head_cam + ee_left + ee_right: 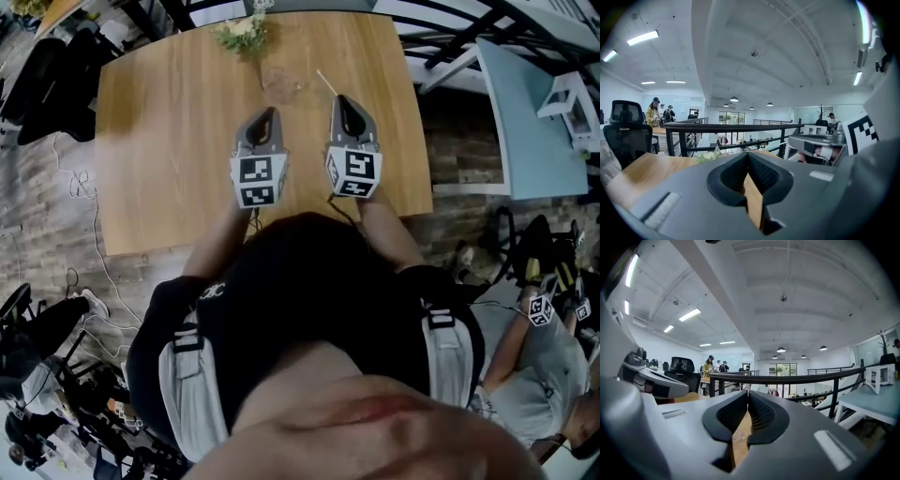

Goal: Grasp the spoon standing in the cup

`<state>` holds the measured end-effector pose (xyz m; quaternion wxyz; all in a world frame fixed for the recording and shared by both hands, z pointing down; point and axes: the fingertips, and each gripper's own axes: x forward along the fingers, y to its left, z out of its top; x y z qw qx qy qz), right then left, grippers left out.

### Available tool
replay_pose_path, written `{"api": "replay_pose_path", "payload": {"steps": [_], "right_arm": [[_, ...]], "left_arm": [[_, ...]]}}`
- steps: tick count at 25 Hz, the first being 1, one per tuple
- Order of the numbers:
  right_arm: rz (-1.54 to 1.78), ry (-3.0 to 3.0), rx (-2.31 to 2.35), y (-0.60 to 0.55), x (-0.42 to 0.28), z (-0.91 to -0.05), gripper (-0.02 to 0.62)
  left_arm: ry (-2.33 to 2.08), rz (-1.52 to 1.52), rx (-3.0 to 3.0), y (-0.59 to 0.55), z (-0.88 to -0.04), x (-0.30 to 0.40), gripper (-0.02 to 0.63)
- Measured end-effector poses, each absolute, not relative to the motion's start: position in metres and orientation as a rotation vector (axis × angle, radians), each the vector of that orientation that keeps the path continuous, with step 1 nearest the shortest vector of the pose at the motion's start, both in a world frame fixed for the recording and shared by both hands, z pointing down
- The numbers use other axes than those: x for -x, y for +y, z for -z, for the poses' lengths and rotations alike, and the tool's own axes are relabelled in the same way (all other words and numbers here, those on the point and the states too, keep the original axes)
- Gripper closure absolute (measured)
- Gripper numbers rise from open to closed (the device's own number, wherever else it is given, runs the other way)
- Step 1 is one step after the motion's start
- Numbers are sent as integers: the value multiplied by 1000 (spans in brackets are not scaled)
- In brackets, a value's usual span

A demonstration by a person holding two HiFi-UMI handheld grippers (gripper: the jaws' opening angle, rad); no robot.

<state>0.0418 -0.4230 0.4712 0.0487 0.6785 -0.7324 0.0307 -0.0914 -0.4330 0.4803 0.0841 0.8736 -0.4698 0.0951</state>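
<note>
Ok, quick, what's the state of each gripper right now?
Left gripper: shut, holding nothing.
Right gripper: shut, holding nothing.

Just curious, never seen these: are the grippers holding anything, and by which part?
Nothing: left gripper and right gripper are both shut and empty; the spoon beyond them is untouched.

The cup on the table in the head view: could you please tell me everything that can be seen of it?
The cup looks like clear glass, so faint against the wooden table that its outline is hard to trace. It stands near the table's far edge, just before a small bunch of flowers. A thin pale handle, probably the spoon, slants up at its right side. The left gripper and right gripper lie short of it; neither touches it.
</note>
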Motion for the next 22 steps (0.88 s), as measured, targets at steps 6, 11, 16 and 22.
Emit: {"api": "replay_pose_path", "payload": {"steps": [6,11,16,22], "right_arm": [[-63,-2251,-2101,-409,-48,-460,591],[-74,-2262,-2126,-406,-50,-453,590],[-100,-2282,-2114,-404,-47,-456,589],[-166,-2311,-2101,-404,-42,-461,589]], "left_arm": [[-1340,-297,-2652,-428,-478,72,594],[-1330,-292,-2666,-424,-475,69,594],[-1337,-276,-2652,-422,-476,71,594],[-1351,-266,-2604,-420,-479,84,594]]}}
